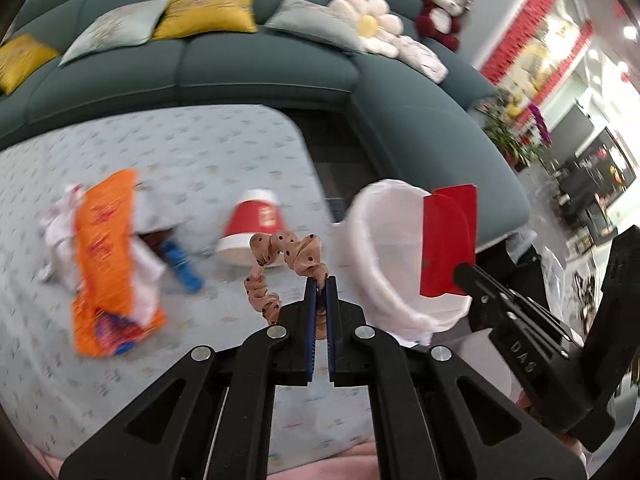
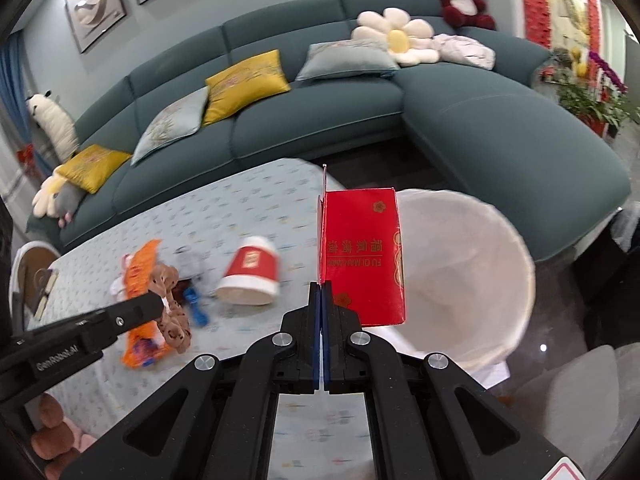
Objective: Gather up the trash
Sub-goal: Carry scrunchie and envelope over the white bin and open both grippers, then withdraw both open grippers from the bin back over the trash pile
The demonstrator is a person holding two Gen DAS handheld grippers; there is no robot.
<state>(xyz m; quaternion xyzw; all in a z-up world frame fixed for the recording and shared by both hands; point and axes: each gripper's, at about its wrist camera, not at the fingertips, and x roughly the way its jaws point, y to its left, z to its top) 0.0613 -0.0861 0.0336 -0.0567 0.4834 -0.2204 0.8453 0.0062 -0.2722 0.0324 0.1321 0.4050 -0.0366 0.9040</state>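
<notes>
The task stood partly done, by the look of it. The left gripper point(image 1: 320, 282), low in the centre of the left wrist view, had its jaws pinched together on a pink fabric scrunchie with dark dots point(image 1: 280, 256), which hung clear of the table in a loose loop up and to the left of the tips. In the right wrist view the right gripper point(image 2: 322, 288) was clamped on the lower left edge of a flat red cardboard packet with gold print point(image 2: 362, 256), held upright at the centre of the frame. Just right of the packet, and partly behind it, gaped the round bin lined with a white bag point(image 2: 508, 240); what showed of its inside looked empty, though the bottom could not be seen properly. So two pieces were in hand and neither was yet in the bin.

Left on the pale blue patterned tablecloth point(image 1: 200, 152) were a red and white paper cup lying on its side point(image 1: 252, 232) at mid-frame, a crumpled orange snack wrapper point(image 1: 106, 256) at the left, white crumpled paper or tissue point(image 1: 60, 236) beside it, and a small blue object point(image 1: 182, 264) too blurred to name. I judged that dropping both held pieces came first, then further trips for those.
</notes>
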